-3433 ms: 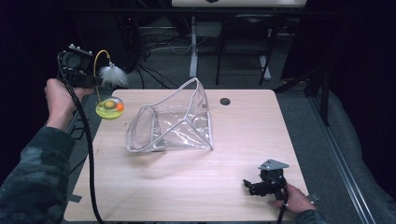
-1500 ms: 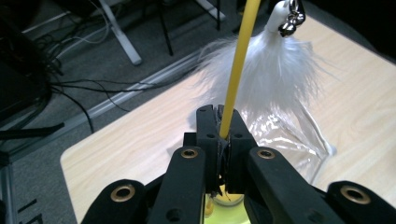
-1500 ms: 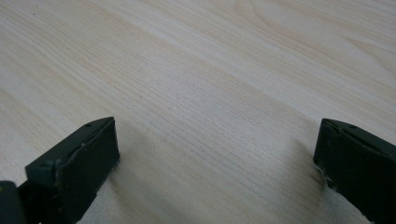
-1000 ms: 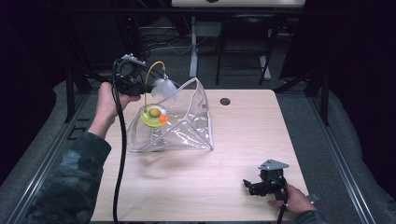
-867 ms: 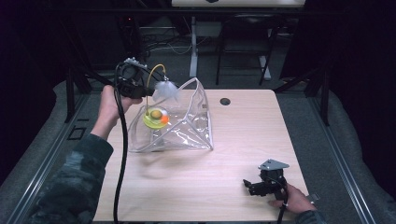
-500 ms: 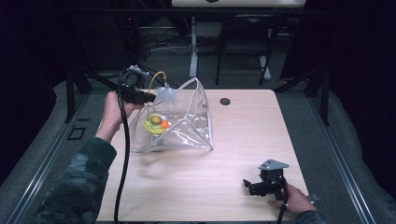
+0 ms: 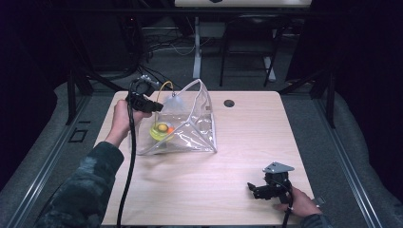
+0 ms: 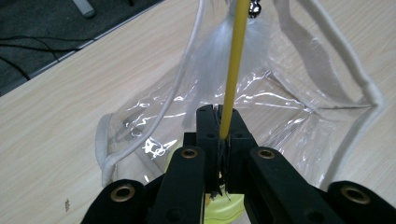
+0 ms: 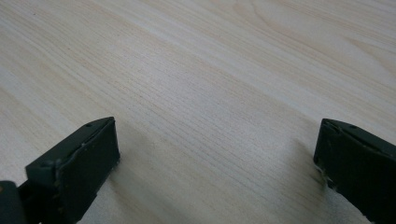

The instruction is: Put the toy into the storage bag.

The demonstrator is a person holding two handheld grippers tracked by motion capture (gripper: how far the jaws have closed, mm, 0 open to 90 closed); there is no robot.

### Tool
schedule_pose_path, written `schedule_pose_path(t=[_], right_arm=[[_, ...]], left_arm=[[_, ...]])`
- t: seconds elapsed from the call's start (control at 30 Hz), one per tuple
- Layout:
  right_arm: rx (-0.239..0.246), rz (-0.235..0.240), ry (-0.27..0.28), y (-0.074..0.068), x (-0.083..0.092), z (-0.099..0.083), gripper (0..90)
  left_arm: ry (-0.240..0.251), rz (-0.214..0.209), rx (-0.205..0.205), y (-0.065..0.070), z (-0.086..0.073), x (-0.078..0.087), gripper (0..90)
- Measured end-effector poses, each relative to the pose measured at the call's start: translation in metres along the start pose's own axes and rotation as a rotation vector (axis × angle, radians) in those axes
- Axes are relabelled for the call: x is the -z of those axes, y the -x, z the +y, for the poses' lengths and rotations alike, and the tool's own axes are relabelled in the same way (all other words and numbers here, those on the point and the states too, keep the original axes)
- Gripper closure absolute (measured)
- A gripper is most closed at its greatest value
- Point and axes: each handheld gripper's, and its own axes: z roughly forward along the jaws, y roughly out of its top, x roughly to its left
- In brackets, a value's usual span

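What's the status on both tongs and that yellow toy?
Left tongs shut on yellow toy stem, toy base inside clear bag. Right tongs open, low over bare table. Nothing blocking.

High view looks down on the table [image 7: 190, 190]; both gripper views sit close above it.

The pale wood counter [image 7: 199, 185] carried a clear plastic bag [image 7: 190, 126] lying left of centre toward the far side, and a small dark round grommet [image 7: 229, 103] near the far edge.
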Motion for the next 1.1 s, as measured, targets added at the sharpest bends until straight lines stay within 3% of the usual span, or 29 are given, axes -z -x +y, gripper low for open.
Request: schedule_pose_path(t=[0.17,0.33,0.4,0.43,0.63,0.9,1.0,1.07,1.1], right_arm=[[0.03,-0.012,-0.033,0.002,0.002,0.0,0.0],[0.03,-0.012,-0.033,0.002,0.002,0.0,0.0],[0.001,0.0,0.0,0.0,0.0,0.0,0.0],[0.026,-0.005,-0.029,0.001,0.002,0.0,0.0],[0.026,-0.014,-0.029,0.001,0.002,0.0,0.0],[0.03,-0.011,-0.033,0.002,0.002,0.0,0.0],[0.026,-0.013,-0.029,0.001,0.002,0.0,0.0],[0.026,-0.013,-0.029,0.001,0.002,0.0,0.0],[0.026,-0.013,-0.029,0.001,0.002,0.0,0.0]], left_arm=[[-0.012,-0.002,0.017,-0.001,-0.006,-0.01,87.7],[-0.026,-0.015,0.035,-0.003,-0.01,-0.019,87.7],[-0.023,-0.026,0.051,-0.004,-0.011,-0.02,87.6],[-0.018,-0.033,0.06,-0.004,-0.012,-0.022,87.6],[-0.042,-0.05,0.082,-0.004,-0.016,-0.032,87.5],[-0.086,-0.056,0.078,-0.004,-0.02,-0.045,87.2],[-0.078,-0.067,0.097,-0.005,-0.022,-0.047,87.1],[-0.098,-0.065,0.098,-0.005,-0.022,-0.047,84.3],[-0.11,-0.059,0.1,-0.004,-0.022,-0.046,78.2]])
